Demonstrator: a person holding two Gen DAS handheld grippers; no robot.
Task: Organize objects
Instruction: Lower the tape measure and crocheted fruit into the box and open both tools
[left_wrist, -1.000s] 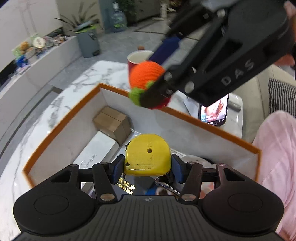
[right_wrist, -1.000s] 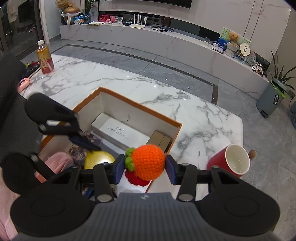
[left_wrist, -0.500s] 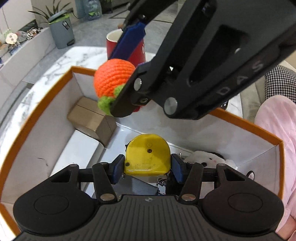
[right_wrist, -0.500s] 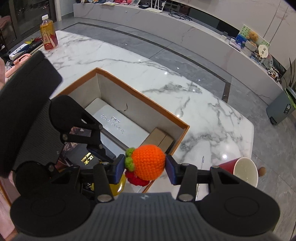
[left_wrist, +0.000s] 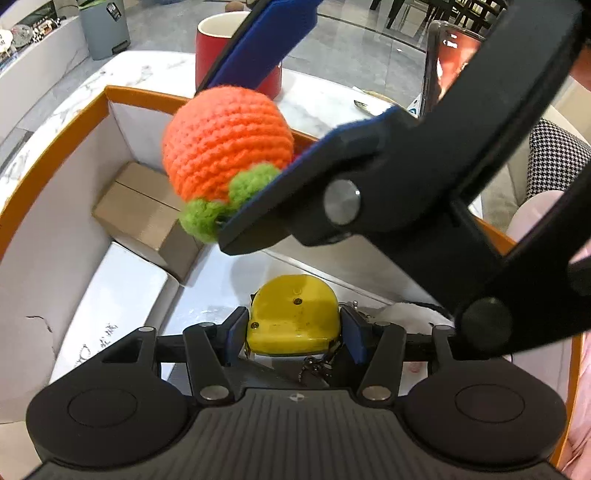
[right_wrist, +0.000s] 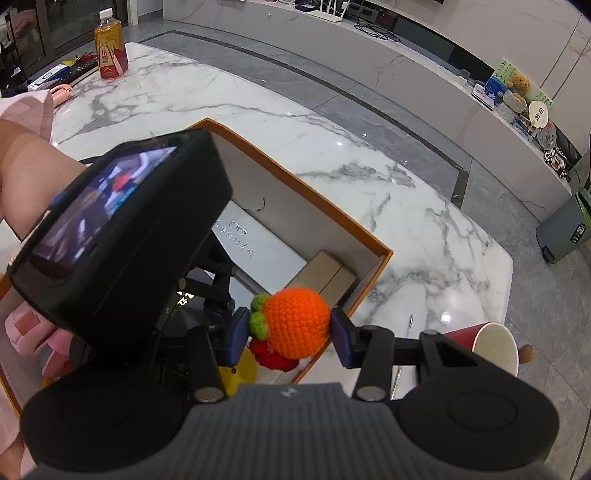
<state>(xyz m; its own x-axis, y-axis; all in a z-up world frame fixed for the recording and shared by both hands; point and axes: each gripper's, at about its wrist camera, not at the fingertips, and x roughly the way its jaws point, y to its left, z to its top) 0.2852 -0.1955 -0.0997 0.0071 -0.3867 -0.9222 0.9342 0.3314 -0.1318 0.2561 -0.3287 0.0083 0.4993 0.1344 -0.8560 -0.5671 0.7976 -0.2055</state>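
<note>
Both grippers have dropped lower into the orange-rimmed box (left_wrist: 92, 107) — left gripper (left_wrist: 293, 328) clamped on the yellow tape measure (left_wrist: 293, 317) at lower centre, right gripper (right_wrist: 291, 328) pinching the crocheted orange (right_wrist: 297, 321) mid-frame, apparently for stowing.

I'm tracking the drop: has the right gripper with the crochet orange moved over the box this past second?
Yes. The right gripper carried the crochet orange from beyond the box's orange rim inward, above the cardboard carton.

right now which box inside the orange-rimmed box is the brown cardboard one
The small brown cardboard box tucked in the far corner of the orange-rimmed box. The other, the flat white box beside it, is longer and carries printed lettering.
</note>
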